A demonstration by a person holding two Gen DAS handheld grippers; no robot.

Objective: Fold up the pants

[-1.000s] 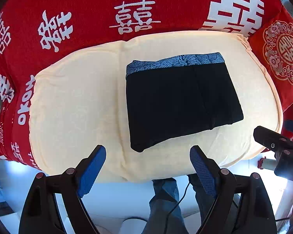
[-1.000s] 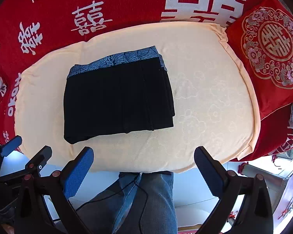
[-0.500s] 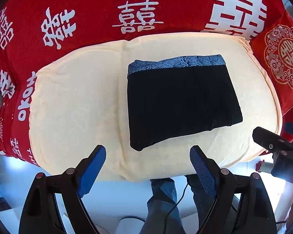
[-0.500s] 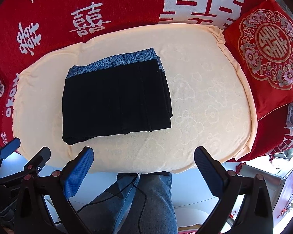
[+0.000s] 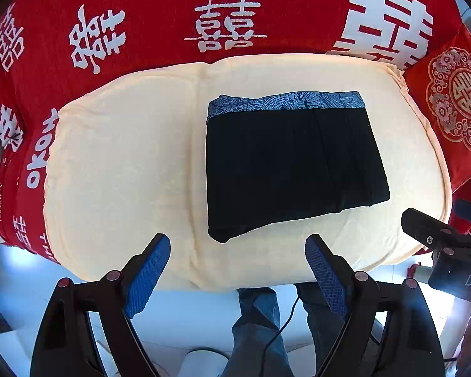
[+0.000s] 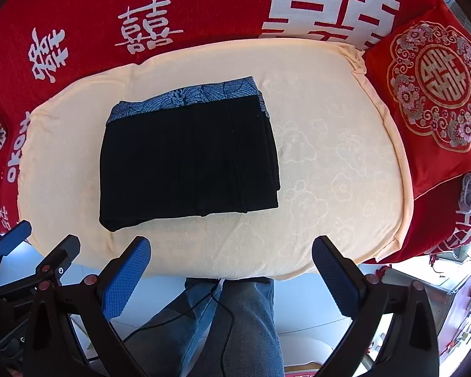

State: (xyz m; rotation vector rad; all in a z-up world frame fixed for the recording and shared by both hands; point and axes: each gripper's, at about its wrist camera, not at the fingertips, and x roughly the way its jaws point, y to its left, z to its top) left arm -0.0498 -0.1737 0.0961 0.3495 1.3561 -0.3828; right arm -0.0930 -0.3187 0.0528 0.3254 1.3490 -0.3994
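Black pants (image 5: pixel 292 166) (image 6: pixel 188 160) lie folded into a flat rectangle on a cream cushion (image 5: pixel 125 169) (image 6: pixel 329 163), their blue patterned waistband along the far edge. My left gripper (image 5: pixel 238 245) hangs high above the cushion's near edge, open, with nothing between its blue pads. My right gripper (image 6: pixel 232 248) hovers likewise over the near edge, open and empty, to the right of the pants. Part of the right gripper shows at the right edge of the left wrist view.
A red cover with white characters (image 5: pixel 223 22) (image 6: pixel 147 28) surrounds the cushion. A red embroidered pillow (image 6: pixel 436 84) (image 5: pixel 458 94) lies at the right. The person's jeans-clad legs (image 6: pixel 229 323) and a black cable stand below on a pale floor.
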